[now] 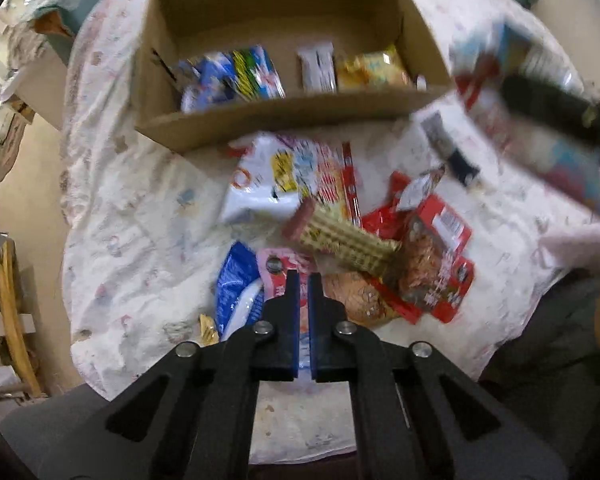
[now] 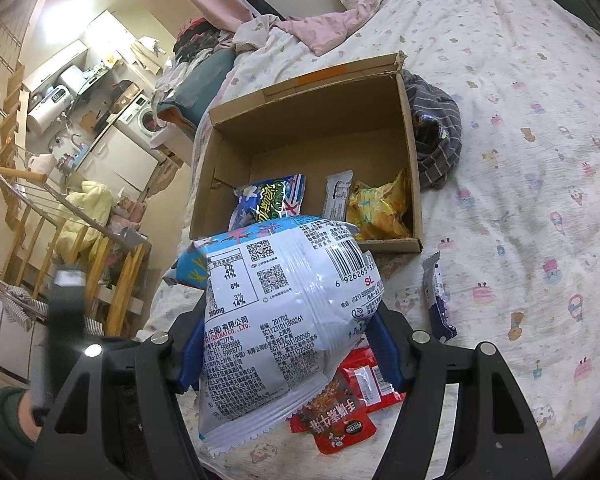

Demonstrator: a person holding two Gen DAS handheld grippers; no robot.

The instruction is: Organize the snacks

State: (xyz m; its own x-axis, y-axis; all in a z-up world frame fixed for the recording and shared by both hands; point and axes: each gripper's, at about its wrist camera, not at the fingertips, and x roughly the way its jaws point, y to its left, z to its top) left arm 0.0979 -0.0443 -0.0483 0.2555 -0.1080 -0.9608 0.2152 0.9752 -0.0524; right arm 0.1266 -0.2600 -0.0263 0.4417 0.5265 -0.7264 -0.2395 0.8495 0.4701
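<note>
Silver snack bag (image 2: pixel 284 320) between right gripper (image 2: pixel 288 344) jaws, clamped

A: Left wrist view is smeared all over. The right gripper (image 1: pixel 556 120) is only a dark streak at the right edge, its bag (image 1: pixel 540 92) a blur of blue, white and red.

B: And the print on the snack pile (image 1: pixel 340 232)?

A: Unreadable. The pink packet (image 1: pixel 305 320) between the left gripper (image 1: pixel 304 280) fingers shows only as a sliver.

B: Right wrist view?

A: The white bag (image 2: pixel 284 320) covers the box's near wall (image 2: pixel 392 245) and most of the blue packet (image 2: pixel 272 200) inside. The red packets (image 2: pixel 340 412) are half hidden under it. A sleeve (image 2: pixel 0 420) is cut off at the lower left edge.
</note>
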